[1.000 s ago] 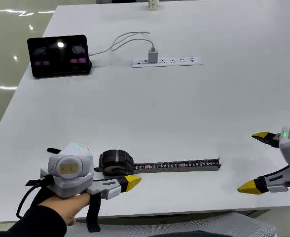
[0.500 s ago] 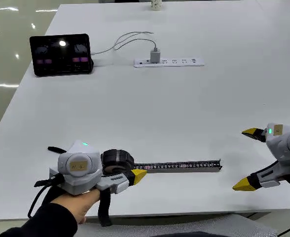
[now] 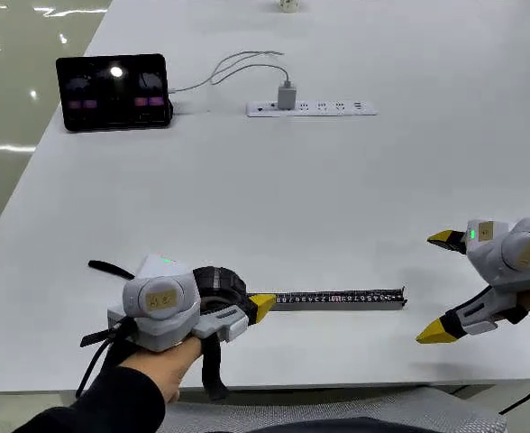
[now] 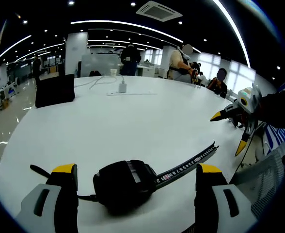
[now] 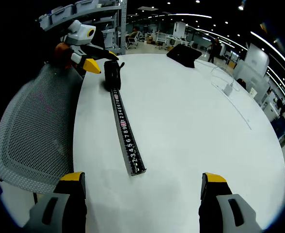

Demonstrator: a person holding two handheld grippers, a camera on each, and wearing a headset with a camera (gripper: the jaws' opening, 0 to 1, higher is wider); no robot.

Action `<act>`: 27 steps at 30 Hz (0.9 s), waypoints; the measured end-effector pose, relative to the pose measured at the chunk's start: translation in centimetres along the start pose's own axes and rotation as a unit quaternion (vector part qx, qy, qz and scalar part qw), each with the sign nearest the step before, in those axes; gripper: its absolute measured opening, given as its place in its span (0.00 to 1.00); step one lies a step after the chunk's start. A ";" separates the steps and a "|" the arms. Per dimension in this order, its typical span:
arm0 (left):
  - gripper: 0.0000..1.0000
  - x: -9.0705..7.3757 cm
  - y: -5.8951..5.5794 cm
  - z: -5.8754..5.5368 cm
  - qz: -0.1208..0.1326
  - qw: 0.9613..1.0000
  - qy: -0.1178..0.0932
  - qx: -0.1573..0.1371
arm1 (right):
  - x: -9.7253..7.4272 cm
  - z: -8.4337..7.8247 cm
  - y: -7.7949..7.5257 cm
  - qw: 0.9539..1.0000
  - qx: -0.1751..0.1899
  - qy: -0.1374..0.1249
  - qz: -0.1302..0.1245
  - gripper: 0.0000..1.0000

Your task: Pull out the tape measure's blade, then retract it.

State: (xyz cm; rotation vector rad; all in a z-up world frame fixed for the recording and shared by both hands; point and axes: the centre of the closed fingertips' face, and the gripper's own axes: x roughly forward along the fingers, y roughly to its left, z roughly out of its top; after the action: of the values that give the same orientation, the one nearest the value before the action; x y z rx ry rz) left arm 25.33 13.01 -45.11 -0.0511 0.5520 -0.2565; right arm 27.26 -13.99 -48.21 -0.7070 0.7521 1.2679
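Tape measure (image 3: 218, 287): black case lying on the white bench (image 3: 337, 198), lower left of the head view. Blade (image 3: 337, 299) is drawn out flat along the bench toward the right of the frame, and its printed scale is legible. Blade end lies free on the surface. A black strap (image 3: 110, 268) trails from the case toward the left edge. Left gripper (image 4: 136, 171): fingers (image 4: 65, 171) are spread wider than the case. The case sits between them with a gap on either side in the left gripper view, so nothing is clamped. The blade runs out just inside the right-hand finger in that view. In the head view one yellow fingertip lies just beside the root of the blade; contact cannot be confirmed. Right gripper (image 3: 436, 285): at the right of the head view, held in a hand, with its fingers (image 3: 436, 332) wide apart and holding nothing. The blade end lies near them but apart. In the right gripper view it stops just short of the gap between them. Further up the bench, upper left: a dark tablet (image 3: 114, 90) standing propped, and to its right a white power strip (image 3: 310, 108). A charger (image 3: 286, 95) is plugged into the strip, and its cable (image 3: 238, 68) loops back toward the tablet. A grey mesh chair (image 3: 337, 419) shows along the bottom edge.
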 end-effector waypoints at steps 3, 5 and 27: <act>0.99 0.1 0.2 -0.1 0.007 1.000 -0.004 -0.012 | 0.1 0.1 -0.1 1.000 -0.009 0.004 0.004 0.93; 0.99 0.2 0.3 -0.5 0.013 1.000 -0.001 -0.012 | 0.2 0.2 -0.3 1.000 -0.004 0.002 0.005 0.94; 0.99 1.8 1.3 -1.1 0.038 0.999 -0.018 -0.032 | 2.0 0.1 0.2 0.996 -0.066 0.036 0.055 0.57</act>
State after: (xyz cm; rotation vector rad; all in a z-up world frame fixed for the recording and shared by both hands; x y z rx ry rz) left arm 26.56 13.84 -47.12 -0.0965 0.5260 -0.1642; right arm 27.37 -12.78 -49.75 -0.8306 0.7806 1.4084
